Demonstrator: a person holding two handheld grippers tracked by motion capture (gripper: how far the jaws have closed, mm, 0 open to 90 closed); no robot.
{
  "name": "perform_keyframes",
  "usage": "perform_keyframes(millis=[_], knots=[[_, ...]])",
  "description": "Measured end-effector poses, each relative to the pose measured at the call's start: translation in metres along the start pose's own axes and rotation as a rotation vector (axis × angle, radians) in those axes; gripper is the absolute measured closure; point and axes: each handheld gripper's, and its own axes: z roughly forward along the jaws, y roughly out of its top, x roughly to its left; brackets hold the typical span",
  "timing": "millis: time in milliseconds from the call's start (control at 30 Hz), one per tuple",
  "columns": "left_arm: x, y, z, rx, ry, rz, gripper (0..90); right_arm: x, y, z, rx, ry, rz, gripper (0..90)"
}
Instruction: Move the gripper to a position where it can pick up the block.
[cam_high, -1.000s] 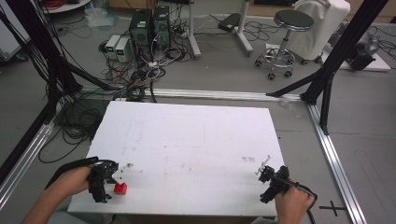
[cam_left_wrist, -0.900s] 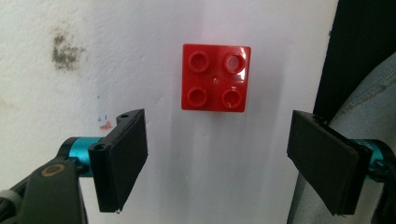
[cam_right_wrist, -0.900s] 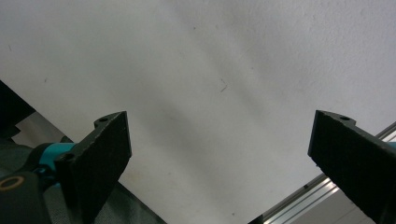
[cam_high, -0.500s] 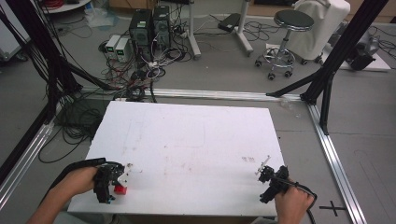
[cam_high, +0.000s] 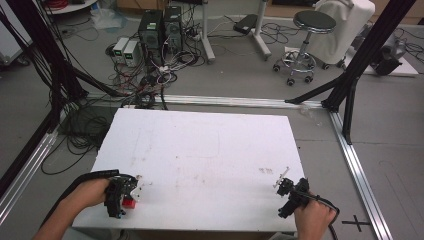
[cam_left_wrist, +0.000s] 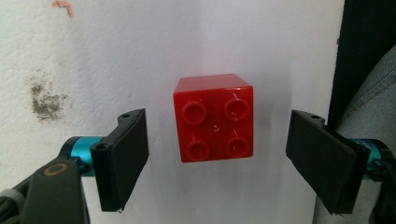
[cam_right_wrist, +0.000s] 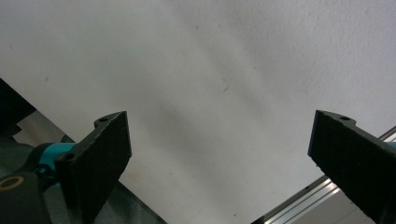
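A red brick (cam_left_wrist: 214, 117) was seen between the left gripper's (cam_left_wrist: 217, 158) spread jaws, probably not yet touched. The right gripper (cam_right_wrist: 219, 154) was spread wide over the desk (cam_high: 210, 150).

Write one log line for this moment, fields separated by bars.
left gripper: open around red brick, not touching | right gripper: open, nothing between | table

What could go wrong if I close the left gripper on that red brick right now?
1. The red brick sits between the open jaws of the left gripper but nearer the jaw on the left of that view, so that jaw would likely touch first and push or twist the brick.
2. The brick lies close to the near edge of the white table; a nudge toward the person could tip it off.
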Motion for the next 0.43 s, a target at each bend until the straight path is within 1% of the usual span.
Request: perform_keyframes(millis=[133, 233, 333, 433], knots=[[0.0012, 0.0014, 0.0031, 0.004, -0.010, 0.004, 21.6, -0.0002, 0.0001, 0.0001, 0.000, -0.002, -0.001, 5.2], [0.0017, 0.0020, 0.0047, 0.011, -0.006, -0.001, 21.6, -0.0005, 0.0001, 0.0001, 0.001, -0.003, -0.005, 5.2], [0.0016, 0.0026, 0.0053, 0.006, -0.006, -0.004, 21.6, 0.0000, 0.0004, 0.0001, 0.000, -0.002, -0.001, 5.2], [0.0011, 0.0029, 0.0033, 0.009, -0.005, -0.009, 21.5, -0.0004, 0.0007, 0.0001, 0.001, -0.001, -0.011, 5.2]])
